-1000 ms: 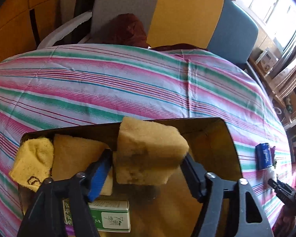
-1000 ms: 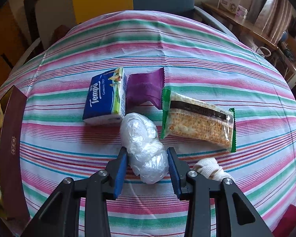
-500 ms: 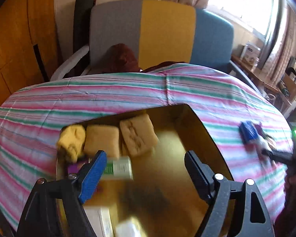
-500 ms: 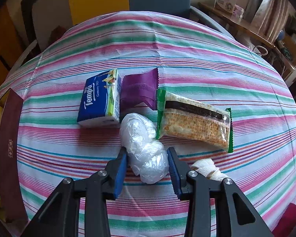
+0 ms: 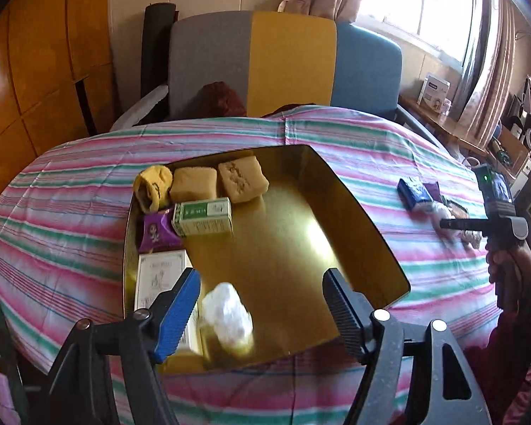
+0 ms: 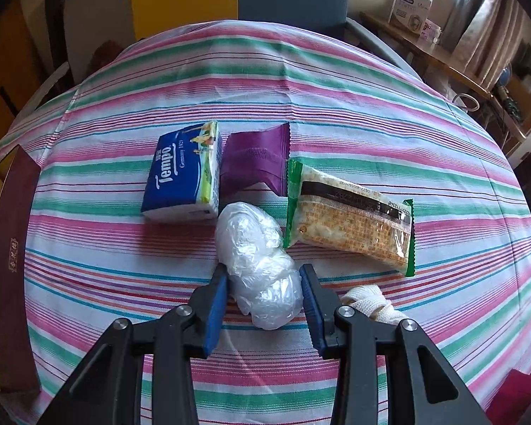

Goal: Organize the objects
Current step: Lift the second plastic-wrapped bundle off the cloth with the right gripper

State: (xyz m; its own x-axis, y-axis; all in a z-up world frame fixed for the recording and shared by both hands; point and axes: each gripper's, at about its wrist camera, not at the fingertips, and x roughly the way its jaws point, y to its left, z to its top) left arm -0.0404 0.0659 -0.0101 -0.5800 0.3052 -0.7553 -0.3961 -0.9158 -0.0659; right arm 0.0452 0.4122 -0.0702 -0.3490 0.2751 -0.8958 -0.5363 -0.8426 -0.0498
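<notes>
The left gripper (image 5: 262, 304) hangs empty above the gold box (image 5: 354, 212), jaws wide though just narrowing. The right gripper (image 6: 263, 304) clamps the plastic bundle (image 6: 258, 265) on the tablecloth (image 6: 336, 106). Only the left view shows the box's sponges (image 5: 242, 180).

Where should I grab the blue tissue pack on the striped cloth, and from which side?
Grip the blue tissue pack across its two long sides, coming from above. It lies flat on the striped cloth, and its left long side is free. The purple sachet crowds its right side, so that finger probably has to slip in there. The right gripper is busy, closed on the plastic bundle.
</notes>
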